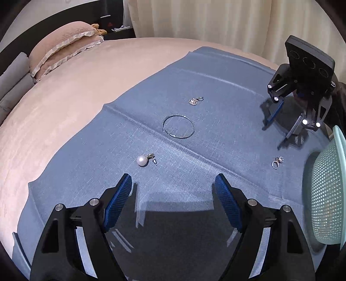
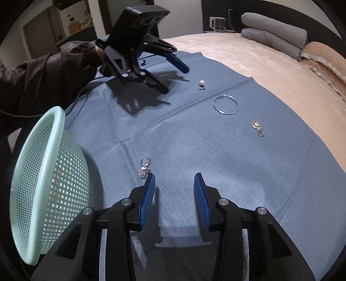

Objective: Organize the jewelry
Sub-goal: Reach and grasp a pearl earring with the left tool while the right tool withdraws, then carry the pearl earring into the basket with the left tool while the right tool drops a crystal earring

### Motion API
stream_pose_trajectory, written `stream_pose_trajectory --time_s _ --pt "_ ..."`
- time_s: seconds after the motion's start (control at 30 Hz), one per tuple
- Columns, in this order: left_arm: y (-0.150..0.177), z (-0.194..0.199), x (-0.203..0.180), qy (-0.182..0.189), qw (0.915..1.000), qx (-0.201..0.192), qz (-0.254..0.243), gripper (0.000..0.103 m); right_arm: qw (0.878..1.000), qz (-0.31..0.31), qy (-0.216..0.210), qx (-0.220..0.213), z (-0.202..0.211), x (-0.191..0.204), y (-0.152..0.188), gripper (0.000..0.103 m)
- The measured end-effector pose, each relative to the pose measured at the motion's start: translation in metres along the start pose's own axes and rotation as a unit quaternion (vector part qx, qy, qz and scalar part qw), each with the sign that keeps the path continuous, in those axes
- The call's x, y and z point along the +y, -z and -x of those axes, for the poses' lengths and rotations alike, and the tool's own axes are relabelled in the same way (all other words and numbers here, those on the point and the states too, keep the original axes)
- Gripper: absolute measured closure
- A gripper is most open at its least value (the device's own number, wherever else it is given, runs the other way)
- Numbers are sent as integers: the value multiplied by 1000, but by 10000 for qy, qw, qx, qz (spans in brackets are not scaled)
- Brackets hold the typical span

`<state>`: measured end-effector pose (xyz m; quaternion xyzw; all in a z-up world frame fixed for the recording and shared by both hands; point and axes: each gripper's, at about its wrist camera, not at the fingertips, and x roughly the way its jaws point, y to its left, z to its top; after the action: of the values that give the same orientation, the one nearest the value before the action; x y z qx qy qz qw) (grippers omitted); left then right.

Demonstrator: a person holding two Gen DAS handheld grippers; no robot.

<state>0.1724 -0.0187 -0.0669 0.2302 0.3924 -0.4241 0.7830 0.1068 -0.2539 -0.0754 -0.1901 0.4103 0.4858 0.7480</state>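
Note:
Four jewelry pieces lie on a blue cloth [image 1: 216, 112]. A pearl earring [image 1: 142, 160] lies just ahead of my left gripper [image 1: 173, 183], which is open and empty. A thin hoop bangle [image 1: 178, 129] lies at the middle and a small silver pendant [image 1: 195, 101] beyond it. A crystal ring charm [image 1: 276, 162] lies near the mint basket [image 1: 328, 194]. In the right wrist view my right gripper [image 2: 174, 179] is open and empty, with the ring charm [image 2: 144, 167] just left of its left finger. The pearl earring [image 2: 202, 84], bangle [image 2: 225, 105], pendant [image 2: 257, 127] and left gripper [image 2: 176, 79] show farther off.
The cloth [image 2: 216, 151] covers a pink bed [image 1: 64, 103] with pillows [image 1: 64, 43] at its head. The perforated mint basket [image 2: 49, 186] stands at the cloth's edge, left of my right gripper. Folded grey bedding [image 2: 272, 34] lies on the bed. Curtains [image 1: 216, 19] hang behind.

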Motion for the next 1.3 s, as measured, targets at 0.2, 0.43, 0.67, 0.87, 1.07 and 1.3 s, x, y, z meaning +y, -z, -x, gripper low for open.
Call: stream_pose_trajectory --time_s 0.2,0.43,0.67,0.87,1.07,1.3 --pt "-9 -16 -3 92 9998 57 -150 25 9982 335 -497 61 -13 16 -9 72" --pt "-12 -33 -6 118 9994 118 -314 29 9976 456 -326 401 -26 27 -9 91" --pt "-24 -41 9 37 9999 144 17 54 9986 363 -139 364 -19 32 -4 95" --pt "-16 -34 12 11 9997 147 216 82 9996 158 121 213 3 31 4 95" --pt "-7 -17 -5 69 9996 261 122 82 9992 160 361 36 38 43 5 95" --pt "-14 38 -36 -12 9989 349 -301 82 9963 454 718 -99 94 67 -12 95"
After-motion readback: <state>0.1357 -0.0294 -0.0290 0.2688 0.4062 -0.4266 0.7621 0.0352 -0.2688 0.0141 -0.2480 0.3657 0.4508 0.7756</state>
